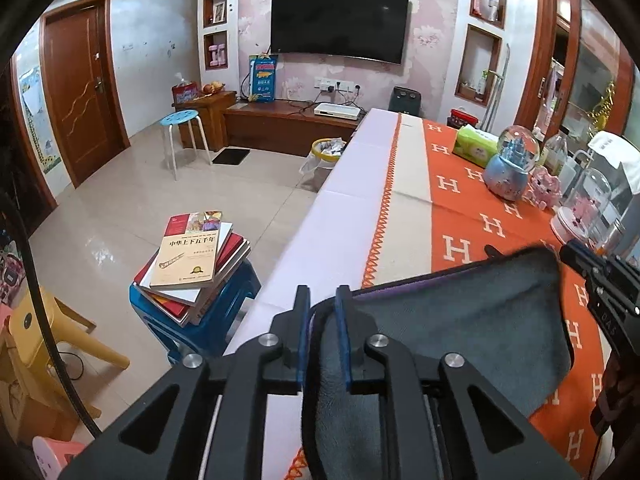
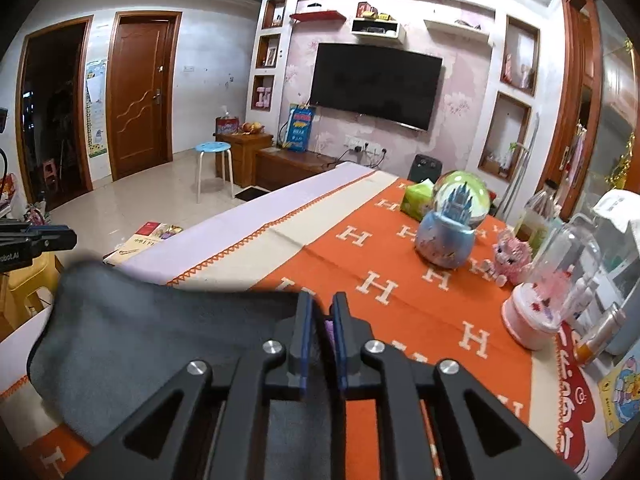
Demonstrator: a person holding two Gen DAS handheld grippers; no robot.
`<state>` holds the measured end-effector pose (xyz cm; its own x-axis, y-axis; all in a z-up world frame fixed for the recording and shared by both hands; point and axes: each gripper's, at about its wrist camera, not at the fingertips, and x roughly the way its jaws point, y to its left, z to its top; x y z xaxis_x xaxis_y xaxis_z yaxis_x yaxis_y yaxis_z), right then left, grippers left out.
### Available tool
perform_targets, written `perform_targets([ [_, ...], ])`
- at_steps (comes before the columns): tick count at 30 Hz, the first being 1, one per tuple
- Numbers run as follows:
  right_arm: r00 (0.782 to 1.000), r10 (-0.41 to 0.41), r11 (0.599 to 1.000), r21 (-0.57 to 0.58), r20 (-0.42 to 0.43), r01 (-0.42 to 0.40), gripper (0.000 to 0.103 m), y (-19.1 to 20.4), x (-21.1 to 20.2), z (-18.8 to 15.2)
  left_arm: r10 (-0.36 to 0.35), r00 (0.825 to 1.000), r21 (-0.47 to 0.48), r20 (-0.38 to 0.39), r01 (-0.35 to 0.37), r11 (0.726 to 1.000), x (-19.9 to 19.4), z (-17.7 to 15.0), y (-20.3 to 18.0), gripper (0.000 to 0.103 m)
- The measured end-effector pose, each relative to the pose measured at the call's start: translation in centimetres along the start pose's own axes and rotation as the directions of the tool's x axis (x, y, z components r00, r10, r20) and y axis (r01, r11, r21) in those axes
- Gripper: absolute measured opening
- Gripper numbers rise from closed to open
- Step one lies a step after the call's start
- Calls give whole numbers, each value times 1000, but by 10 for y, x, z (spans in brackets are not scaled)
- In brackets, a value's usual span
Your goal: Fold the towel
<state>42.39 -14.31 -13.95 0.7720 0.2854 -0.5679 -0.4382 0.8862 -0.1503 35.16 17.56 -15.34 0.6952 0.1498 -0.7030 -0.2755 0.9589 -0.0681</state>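
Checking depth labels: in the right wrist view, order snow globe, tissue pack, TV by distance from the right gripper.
From the right gripper, nearest first:
1. Snow globe, on the table, ahead and to the right.
2. Tissue pack, just behind the globe, near the table's far end.
3. TV, on the far wall.

- The towel (image 1: pixel 472 320) pinched in the left claw (image 1: pixel 322 300) is dark grey with a purple edge.
- Each claw is black with blue pads (image 2: pixel 340 320).
- The cloth (image 2: pixel 360 272) on the surface ahead of the right claw (image 2: pixel 320 308) is orange with white H letters, then a cream band, an orange zigzag stitch and a lilac strip.
- Right of the right claw, the snow globe (image 2: pixel 448 224) is pale blue.
- Left of the left claw, the plastic stool (image 1: pixel 208 320) is blue under red and cream books (image 1: pixel 192 260).
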Motion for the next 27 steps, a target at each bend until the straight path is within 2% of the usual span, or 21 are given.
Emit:
perform_targets([
  [1, 1000, -2, 1000, 3, -2, 2, 15, 0, 1, 0, 0, 1000, -4, -3, 0, 1000, 0, 1, 0, 16],
  [3, 1000, 0, 1000, 13, -9, 0, 31, 0, 2, 1, 0, 1000, -12, 2, 0, 1000, -3, 3, 1, 22],
  [5, 1000, 8, 1000, 27, -4, -7, 37, 1, -1, 3, -1, 1000, -14, -3, 1, 1000, -8, 4, 1, 25],
  [11, 999, -5, 1000, 21, 39, 4, 47, 6, -24, 13, -1, 1000, -24, 2, 2, 1000, -32, 3, 1, 32],
  [17, 997, -38, 999, 31, 63, 37, 57, 11, -59, 20, -20, 1000, -33, -7, 20, 999, -65, -6, 6, 34],
  [21, 996, -67, 997, 44, 66, 64, 65, 20, -89, 18, -42, 998, -24, -39, 41, 999, -92, -20, 14, 40],
  [23, 995, -76, 996, 53, 63, 73, 66, 25, -104, 16, -53, 998, -19, -37, 52, 998, -107, -27, 18, 41],
  [26, 994, -93, 994, 66, 57, 90, 67, 35, -129, 11, -90, 995, 3, -49, 90, 996, -132, -40, 22, 50],
  [27, 994, -101, 993, 72, 52, 97, 68, 40, -138, 8, -101, 994, 15, -51, 102, 995, -140, -45, 23, 51],
])
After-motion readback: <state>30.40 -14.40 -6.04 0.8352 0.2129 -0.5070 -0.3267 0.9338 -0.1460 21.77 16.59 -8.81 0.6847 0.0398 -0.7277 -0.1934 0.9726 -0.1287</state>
